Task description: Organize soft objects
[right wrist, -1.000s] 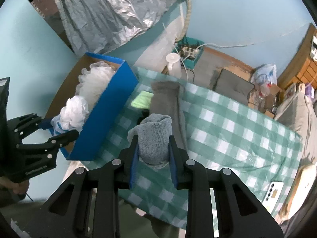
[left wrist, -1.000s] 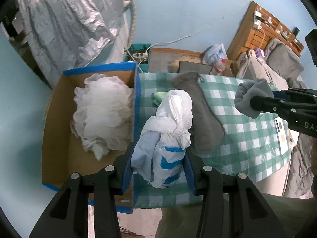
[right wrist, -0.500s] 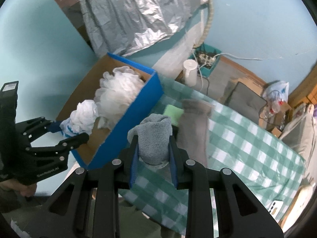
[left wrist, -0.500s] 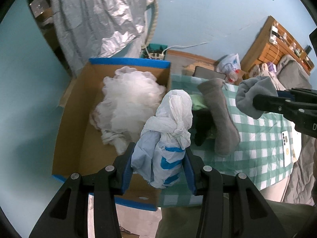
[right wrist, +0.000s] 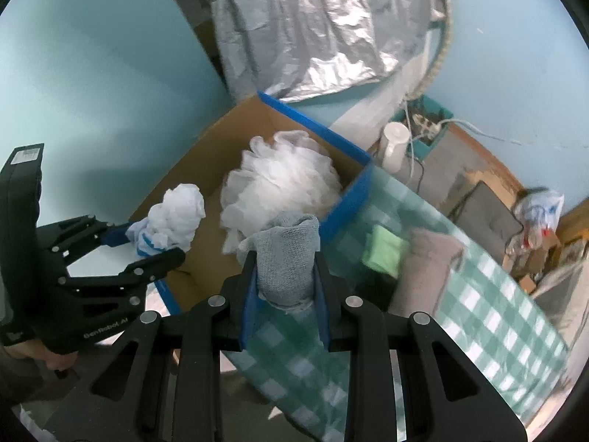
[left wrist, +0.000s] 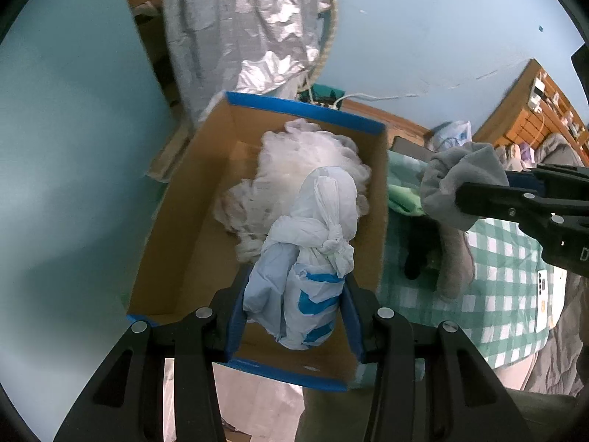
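My left gripper [left wrist: 294,316] is shut on a knotted white and blue plastic bag [left wrist: 313,254] and holds it above the near end of the open cardboard box [left wrist: 184,228] with blue edges. A white mesh bath pouf [left wrist: 294,173] lies in the box. My right gripper [right wrist: 285,291] is shut on a rolled grey sock [right wrist: 285,258] over the box's right wall [right wrist: 342,206]. The left gripper and its bag [right wrist: 173,217] also show in the right wrist view. A long grey sock [left wrist: 454,258] and a green cloth [right wrist: 383,248] lie on the green checked tablecloth [right wrist: 497,316].
A phone [left wrist: 545,305] lies at the table's right side. A crinkled silver sheet [right wrist: 324,25] hangs behind the box. A white jug [right wrist: 395,145], a power strip and cables sit on the floor behind the table. A dark object [left wrist: 416,261] lies beside the long sock.
Both grippers have moved left with their loads. The bag now hangs over the box instead of the tablecloth. The sock has come from over the table to the box's right wall.
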Demonstrator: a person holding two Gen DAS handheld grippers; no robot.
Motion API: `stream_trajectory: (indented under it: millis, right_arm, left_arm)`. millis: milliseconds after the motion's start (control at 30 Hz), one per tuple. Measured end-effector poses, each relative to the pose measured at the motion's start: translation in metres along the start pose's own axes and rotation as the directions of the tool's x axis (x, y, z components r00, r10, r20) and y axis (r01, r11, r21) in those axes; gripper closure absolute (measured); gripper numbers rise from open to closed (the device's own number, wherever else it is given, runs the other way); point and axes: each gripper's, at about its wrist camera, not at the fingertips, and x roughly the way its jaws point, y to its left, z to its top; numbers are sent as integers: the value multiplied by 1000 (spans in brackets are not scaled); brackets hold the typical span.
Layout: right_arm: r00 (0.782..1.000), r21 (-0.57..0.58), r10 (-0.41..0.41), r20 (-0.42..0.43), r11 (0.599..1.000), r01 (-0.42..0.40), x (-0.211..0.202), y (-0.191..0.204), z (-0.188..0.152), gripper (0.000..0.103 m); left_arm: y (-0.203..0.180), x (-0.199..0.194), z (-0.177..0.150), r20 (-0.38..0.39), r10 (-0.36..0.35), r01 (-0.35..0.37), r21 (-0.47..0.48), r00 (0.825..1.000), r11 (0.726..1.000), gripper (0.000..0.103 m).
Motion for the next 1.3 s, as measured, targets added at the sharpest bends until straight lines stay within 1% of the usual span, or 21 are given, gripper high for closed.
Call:
stream_trajectory:
  millis: [200, 500, 667, 933, 1000, 1067, 1133, 1167, 1200, 1267, 1300]
  right_arm:
    - [1000, -26, 6, -18, 1000, -6, 16, 15, 13, 77]
    - [996, -40, 28, -80, 999, -32, 48, 33, 16, 77]
    - [992, -46, 41, -116, 998, -46, 67, 44, 13, 77]
    - [986, -67, 43, -163, 996, -55, 89, 60, 9, 77]
    - [985, -67, 39, -168, 996, -51, 92, 61, 8, 75]
    - [985, -66, 29, -169, 997, -41, 94, 62, 7, 69]
    - [986, -66, 26, -167, 997, -37, 93, 63, 6, 69]
    - [986, -63, 26, -164, 997, -37, 92, 63, 5, 64]
    - [987, -63, 24, -160, 997, -35, 91, 62, 4, 62]
    - [989, -62, 19, -148, 998, -28, 89, 62, 4, 54]
    - [989, -62, 18, -145, 998, -28, 88, 62, 5, 48]
  left_arm:
    - [24, 7, 2, -7, 3, -4, -53, 1000, 999, 57]
    - [49, 24, 1, -40, -11, 7, -100, 999, 995, 57]
    - [52, 33, -3, -57, 8, -13, -84, 998, 996, 57]
    - [57, 50, -8, -93, 8, -15, -84, 996, 996, 56]
    - [58, 52, -8, -96, 11, -19, -86, 995, 996, 56]
    - [59, 54, -8, -101, 16, -25, -88, 995, 996, 55]
    - [60, 54, -9, -99, 19, -28, -91, 995, 996, 53]
    - [60, 53, -9, -99, 20, -29, -91, 995, 995, 52]
    - [60, 53, -9, -99, 20, -29, -91, 995, 995, 51]
    - [60, 51, -9, -98, 29, -37, -87, 995, 996, 44]
    - [60, 51, -9, -94, 35, -43, -86, 995, 995, 42]
